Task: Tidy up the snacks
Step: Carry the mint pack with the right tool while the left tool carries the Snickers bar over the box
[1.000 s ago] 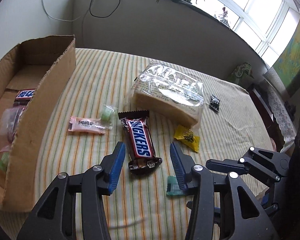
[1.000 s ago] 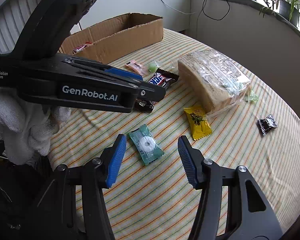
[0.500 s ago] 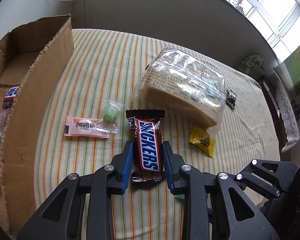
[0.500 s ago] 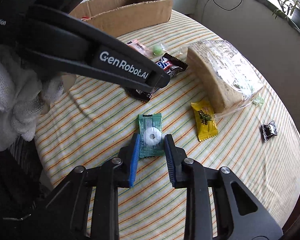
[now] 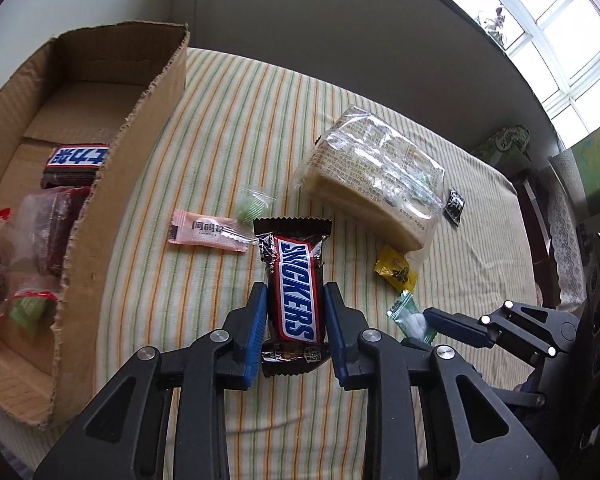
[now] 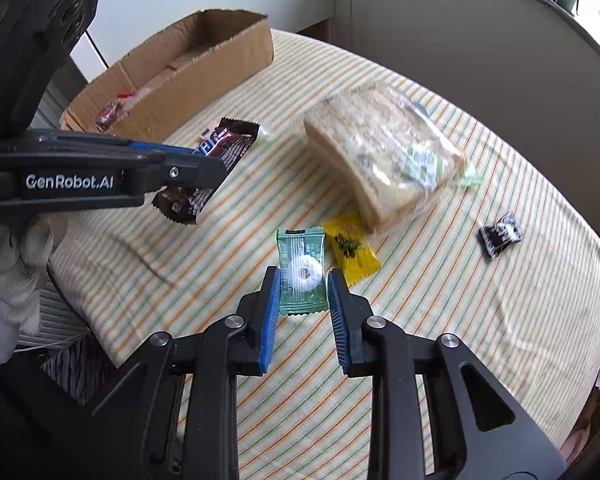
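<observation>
Snickers bar sits clamped between the blue pads of the left gripper, held by its lower half with the upper half sticking out ahead of the fingertips, apparently raised off the striped cloth. The right gripper is closed on a green mint packet, pinched by its sides.

Risks, as I judge them: the bar's glossy wrapper could slide through the pads if tilted sharply, and the thin mint packet may twist or drop out.

To the left gripper's left stands the cardboard box, already holding snacks; its ragged near wall must be cleared, or the protruding bar will catch it. A pink sachet lies just ahead. The bread loaf and yellow candy lie ahead-right, and between grippers and box the way looks open.
</observation>
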A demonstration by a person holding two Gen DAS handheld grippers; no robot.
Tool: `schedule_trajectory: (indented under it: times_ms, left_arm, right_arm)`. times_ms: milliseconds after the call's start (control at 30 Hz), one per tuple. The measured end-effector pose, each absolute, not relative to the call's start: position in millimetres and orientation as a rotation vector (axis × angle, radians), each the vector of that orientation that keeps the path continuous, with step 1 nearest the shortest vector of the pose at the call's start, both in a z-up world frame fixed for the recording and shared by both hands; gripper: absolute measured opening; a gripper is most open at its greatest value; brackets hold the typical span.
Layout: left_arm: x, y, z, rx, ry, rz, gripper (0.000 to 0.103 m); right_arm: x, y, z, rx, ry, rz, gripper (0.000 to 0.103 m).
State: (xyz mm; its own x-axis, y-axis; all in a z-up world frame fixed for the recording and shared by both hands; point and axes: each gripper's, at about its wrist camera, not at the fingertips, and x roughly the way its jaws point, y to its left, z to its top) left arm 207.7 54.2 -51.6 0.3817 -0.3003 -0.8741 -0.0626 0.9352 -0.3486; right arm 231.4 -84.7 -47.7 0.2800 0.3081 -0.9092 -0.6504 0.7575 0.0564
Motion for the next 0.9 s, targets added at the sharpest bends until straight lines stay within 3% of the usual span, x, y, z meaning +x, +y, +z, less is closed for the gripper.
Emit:
schedule_trajectory:
  times_ms: [267, 467, 900]
  left_arm:
    - [192.0, 84.1, 9.0, -0.389, 1.099, -0.093, 0.027]
    - [175.1, 124.0, 24.6, -0.437, 1.076, -0.007, 0.027]
    - [130.0, 193.6, 15.6, -0.575, 1.054, 0.159, 0.027]
  right_arm:
    - [248.7, -47.5, 22.6, -0.365, 1.037, 0.687, 0.025]
    - [256.9, 3.9, 57.7, -0.394, 0.995, 0.742, 0.025]
    - [264.4, 139.1, 44.5, -0.510, 1.042, 0.831, 0.025]
